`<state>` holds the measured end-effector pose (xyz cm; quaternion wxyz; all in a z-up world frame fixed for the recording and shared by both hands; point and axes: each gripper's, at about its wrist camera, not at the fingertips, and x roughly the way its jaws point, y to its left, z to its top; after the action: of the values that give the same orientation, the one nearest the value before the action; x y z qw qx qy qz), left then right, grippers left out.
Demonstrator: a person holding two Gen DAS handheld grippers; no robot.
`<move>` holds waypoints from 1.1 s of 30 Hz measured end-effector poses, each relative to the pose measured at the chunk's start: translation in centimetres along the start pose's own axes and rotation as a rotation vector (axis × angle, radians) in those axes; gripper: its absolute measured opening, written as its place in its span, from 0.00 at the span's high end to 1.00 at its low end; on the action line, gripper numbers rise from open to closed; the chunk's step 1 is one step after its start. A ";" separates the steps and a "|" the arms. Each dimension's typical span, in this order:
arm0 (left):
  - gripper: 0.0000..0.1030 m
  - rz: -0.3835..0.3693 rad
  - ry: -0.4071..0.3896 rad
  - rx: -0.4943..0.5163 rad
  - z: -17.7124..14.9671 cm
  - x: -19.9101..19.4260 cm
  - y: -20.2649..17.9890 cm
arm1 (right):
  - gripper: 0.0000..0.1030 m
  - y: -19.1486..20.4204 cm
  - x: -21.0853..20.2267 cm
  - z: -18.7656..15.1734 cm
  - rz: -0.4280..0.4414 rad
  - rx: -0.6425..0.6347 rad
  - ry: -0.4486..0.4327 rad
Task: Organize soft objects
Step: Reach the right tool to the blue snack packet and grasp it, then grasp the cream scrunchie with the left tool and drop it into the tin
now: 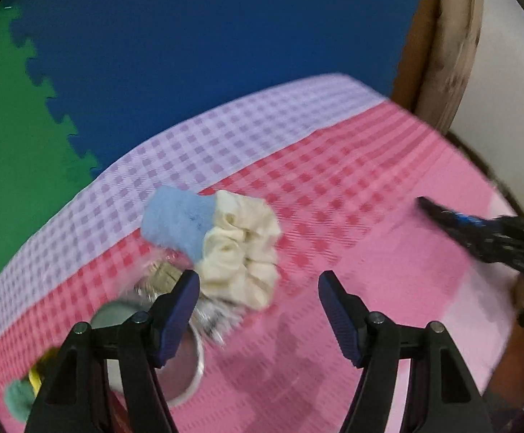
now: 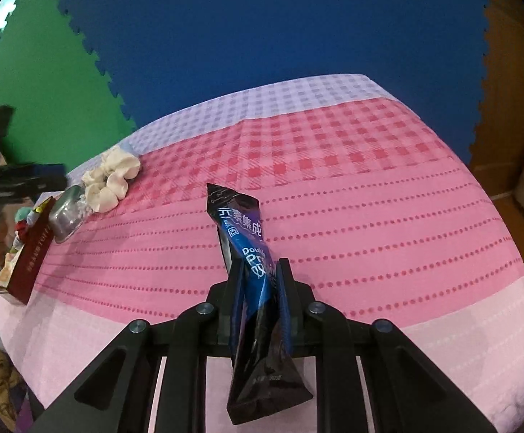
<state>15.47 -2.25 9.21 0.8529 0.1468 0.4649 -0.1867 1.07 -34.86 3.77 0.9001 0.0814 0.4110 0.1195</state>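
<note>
Gripping a dark blue snack packet [image 2: 251, 270], the right gripper [image 2: 260, 274] hangs above a pink checked cloth [image 2: 370, 216].

Nearby, the left gripper [image 1: 258, 288] is spread wide with nothing between its fingers; just beyond it a cream scrunchie [image 1: 242, 252] touches a blue sponge [image 1: 177, 218], beside a clear plastic tub [image 2: 68, 213] and red box [image 2: 33, 259].

A: Left wrist view?
B: Low, near the pink checked cloth [image 1: 334, 195], facing the far blue mat.
A: Right wrist view?
B: Higher, same heading. Both share the cream scrunchie [image 2: 112, 180].
</note>
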 end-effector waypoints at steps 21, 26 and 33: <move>0.97 -0.252 -0.128 -0.159 -3.6 -4.0 -3.4 | 0.83 0.7 0.3 -0.4 -0.033 -0.028 -0.022; 0.97 -0.262 -0.194 -0.214 -7.1 -9.5 -4.2 | 0.82 0.8 0.3 -0.5 -0.044 -0.030 -0.017; 0.97 -0.119 -0.250 -0.385 -14.8 -18.3 0.8 | 0.81 0.8 0.3 -0.5 -0.051 -0.043 -0.013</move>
<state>-4.22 8.03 17.04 0.9035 -0.0704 0.3906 -0.1615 0.74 -33.93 3.40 0.9070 0.0524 0.4045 0.1045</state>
